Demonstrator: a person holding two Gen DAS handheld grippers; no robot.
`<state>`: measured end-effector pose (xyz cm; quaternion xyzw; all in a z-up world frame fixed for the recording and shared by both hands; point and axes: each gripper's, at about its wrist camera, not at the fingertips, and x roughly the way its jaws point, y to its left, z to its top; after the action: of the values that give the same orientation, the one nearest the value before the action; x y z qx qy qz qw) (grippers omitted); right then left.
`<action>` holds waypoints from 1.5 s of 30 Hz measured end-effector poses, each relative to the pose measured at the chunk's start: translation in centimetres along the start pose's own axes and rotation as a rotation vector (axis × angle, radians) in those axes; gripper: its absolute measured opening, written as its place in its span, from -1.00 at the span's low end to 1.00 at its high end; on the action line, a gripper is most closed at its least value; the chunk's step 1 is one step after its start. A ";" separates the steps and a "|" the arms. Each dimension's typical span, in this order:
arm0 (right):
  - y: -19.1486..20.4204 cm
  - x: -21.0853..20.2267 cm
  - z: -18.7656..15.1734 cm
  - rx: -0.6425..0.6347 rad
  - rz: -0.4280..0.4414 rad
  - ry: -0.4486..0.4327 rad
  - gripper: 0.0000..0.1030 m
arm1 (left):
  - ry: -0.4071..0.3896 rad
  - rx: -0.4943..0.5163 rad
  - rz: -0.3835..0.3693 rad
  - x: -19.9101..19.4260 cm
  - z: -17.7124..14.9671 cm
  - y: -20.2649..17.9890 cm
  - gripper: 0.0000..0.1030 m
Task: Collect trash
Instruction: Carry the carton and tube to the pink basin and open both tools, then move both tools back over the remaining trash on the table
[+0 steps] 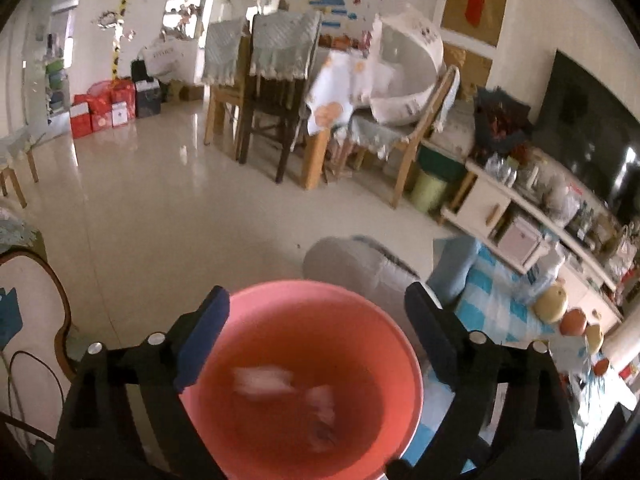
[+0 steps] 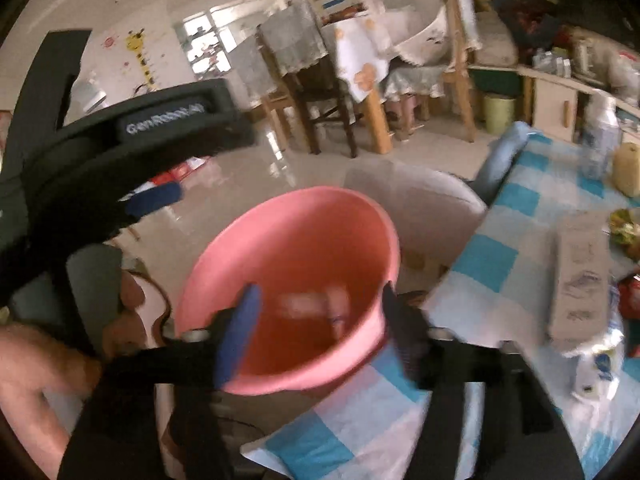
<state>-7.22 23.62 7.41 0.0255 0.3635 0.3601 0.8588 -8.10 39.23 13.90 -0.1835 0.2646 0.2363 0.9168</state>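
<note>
The left gripper hangs over a pink bucket, its two dark fingers spread wide with nothing caught between them; the blue pad on one finger shows plainly against the bucket's rim. The right gripper points down into the same bucket from the other side, its jaws also apart and empty, one blue-padded finger set in front of the near rim. From the right wrist view the left gripper shows as a dark body reaching in from the left, a bare hand gripping below it.

Inside the bucket lie a few pale, blurred scraps of trash, loose on the bottom; in the right view they sit near the middle of the floor of the bucket. What the scraps are made of cannot be told through the blur.

The bucket stands just beside a table under a blue-and-white checked cloth. On that cloth rest a flat cardboard box and a clear plastic bottle. A grey padded seat sits just behind the bucket. Farther off across the shiny tiled floor stand wooden dining chairs with fabric covers, and a low white cabinet runs along the wall on the right.
</note>
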 end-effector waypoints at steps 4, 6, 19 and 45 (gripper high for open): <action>-1.8 -2.7 -0.8 0.024 -0.084 -0.048 0.69 | -0.079 0.024 -0.041 -1.0 -0.2 -1.1 0.80; -2.5 -3.7 -1.3 0.029 -0.119 -0.057 0.70 | -0.107 0.076 -0.074 -1.3 -0.3 -2.3 0.81; -6.6 -8.3 -4.6 0.059 -0.234 -0.048 0.79 | -0.126 0.319 -0.197 -2.5 -3.3 -10.9 0.81; -13.0 -14.8 -6.3 0.141 -0.307 -0.101 0.84 | -0.120 0.520 -0.220 -2.1 -8.0 -17.6 0.81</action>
<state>-10.56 3.19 7.76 0.0481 0.3439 0.1967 0.9169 -3.53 20.38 12.48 0.0444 0.2399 0.0700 0.9673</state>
